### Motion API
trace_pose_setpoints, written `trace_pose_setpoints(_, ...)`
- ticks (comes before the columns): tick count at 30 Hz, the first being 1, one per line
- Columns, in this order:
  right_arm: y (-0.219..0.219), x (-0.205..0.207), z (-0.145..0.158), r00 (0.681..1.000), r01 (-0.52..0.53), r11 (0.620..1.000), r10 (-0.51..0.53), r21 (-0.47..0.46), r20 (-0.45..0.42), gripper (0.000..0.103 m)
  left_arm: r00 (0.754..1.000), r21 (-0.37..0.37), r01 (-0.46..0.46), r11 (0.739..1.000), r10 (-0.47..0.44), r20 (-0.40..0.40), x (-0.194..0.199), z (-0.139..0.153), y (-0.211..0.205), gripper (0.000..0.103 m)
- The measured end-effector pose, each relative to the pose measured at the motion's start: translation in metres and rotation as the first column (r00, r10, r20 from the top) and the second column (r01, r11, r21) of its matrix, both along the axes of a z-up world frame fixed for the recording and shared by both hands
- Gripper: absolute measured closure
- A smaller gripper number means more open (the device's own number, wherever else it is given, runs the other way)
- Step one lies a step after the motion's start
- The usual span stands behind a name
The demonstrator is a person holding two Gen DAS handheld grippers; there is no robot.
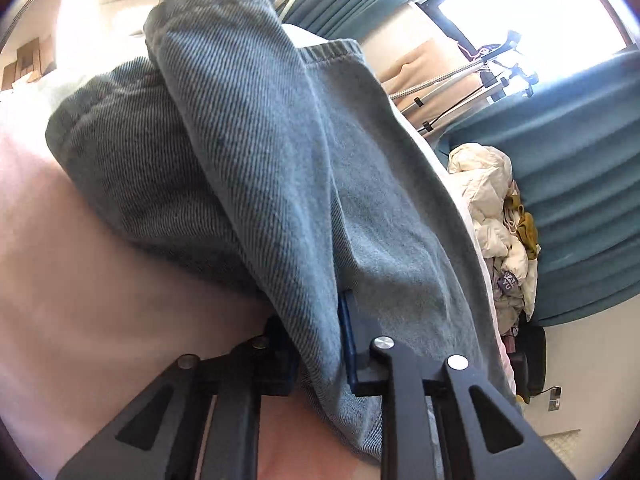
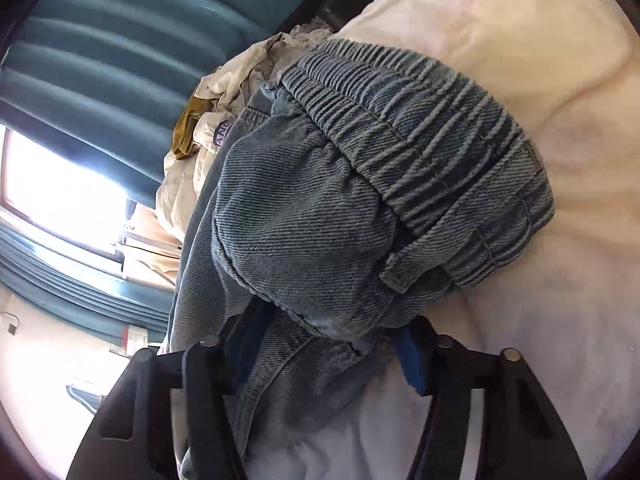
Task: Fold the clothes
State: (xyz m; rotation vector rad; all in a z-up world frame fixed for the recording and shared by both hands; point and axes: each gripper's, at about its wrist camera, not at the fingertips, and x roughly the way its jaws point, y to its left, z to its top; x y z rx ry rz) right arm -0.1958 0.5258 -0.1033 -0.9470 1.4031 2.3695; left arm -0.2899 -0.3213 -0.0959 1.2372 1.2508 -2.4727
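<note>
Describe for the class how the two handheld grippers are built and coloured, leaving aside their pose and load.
Both the left gripper and the right gripper have matte black linkage arms with triangular cut-outs, round silver or dark pivot pins, and blue fingers. No cables, markings or sleeves show.

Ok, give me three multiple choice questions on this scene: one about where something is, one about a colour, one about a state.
1. Where is the pile of unfolded clothes?
A. Beside the curtains
B. On the floor
C. In a basket

2. What colour are the curtains?
A. Red
B. Teal
C. White

3. What is the left gripper doing?
A. Hanging open and empty
B. Shut on the denim trousers
C. Holding a hanger

Answers: 1 A, the pile lies on the bed next to the curtains. 2 B, their folds are teal. 3 B, denim is pinched between its fingers.
</note>
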Motion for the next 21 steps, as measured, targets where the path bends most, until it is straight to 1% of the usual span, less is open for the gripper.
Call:
trace_pose_setpoints(1,-0.002,0.001,0.006,1.000,0.006,1.000,-0.006,0.025,0.002,0.066,1.000,0.004,-0.012,1.000,0.012,-0.007,0.002,0.004,0.000,0.091)
trace_pose_setpoints(3,-0.005,0.009,0.019,1.000,0.028,0.998,-0.027,0.051,-0.014,0.088,0.999,0.010,-0.026,1.000,0.026,-0.030,0.008,0.014,0.001,0.093)
trace_pose_setpoints(4,-0.005,0.018,0.028,0.997,0.065,0.996,-0.062,0.062,-0.040,0.093,0.999,0.012,-0.025,1.000,0.026,-0.038,0.010,0.019,0.001,0.093)
trace_pose_setpoints(5,-0.005,0.027,0.037,0.993,0.101,0.992,-0.096,0.072,-0.067,0.094,0.999,0.017,-0.026,1.000,0.026,-0.040,0.013,0.023,0.001,0.093)
trace_pose_setpoints(7,0.000,0.041,0.054,0.986,0.134,0.990,-0.129,0.048,-0.101,0.096,0.999,0.040,-0.036,0.999,0.037,-0.035,0.021,0.029,-0.002,0.094)
trace_pose_setpoints(9,0.003,0.052,0.072,0.984,0.130,0.990,-0.121,0.059,-0.128,0.096,0.999,0.039,-0.035,0.999,0.036,-0.039,0.031,0.039,-0.005,0.094)
trace_pose_setpoints(11,0.002,0.063,0.089,0.984,0.119,0.990,-0.107,0.076,-0.143,0.096,0.998,0.055,-0.043,0.998,0.046,-0.044,0.043,0.049,-0.010,0.094)
trace_pose_setpoints(14,0.003,0.086,0.108,0.982,0.111,0.991,-0.098,0.074,-0.163,0.097,0.998,0.060,-0.037,0.998,0.040,-0.038,0.067,0.063,-0.019,0.094)
trace_pose_setpoints(15,0.004,0.094,0.111,0.981,0.114,0.991,-0.102,0.064,-0.167,0.097,0.999,0.064,-0.035,0.997,0.037,-0.035,0.080,0.066,-0.023,0.094)
trace_pose_setpoints(18,0.007,0.130,0.112,0.971,0.138,0.990,-0.143,-0.042,-0.193,0.097,1.000,0.084,-0.018,0.996,0.020,-0.024,0.115,0.072,-0.028,0.094)
trace_pose_setpoints(21,0.009,0.166,0.116,0.968,0.145,0.987,-0.154,-0.062,-0.197,0.096,1.000,0.114,-0.006,0.993,0.006,0.006,0.148,0.072,-0.033,0.094)
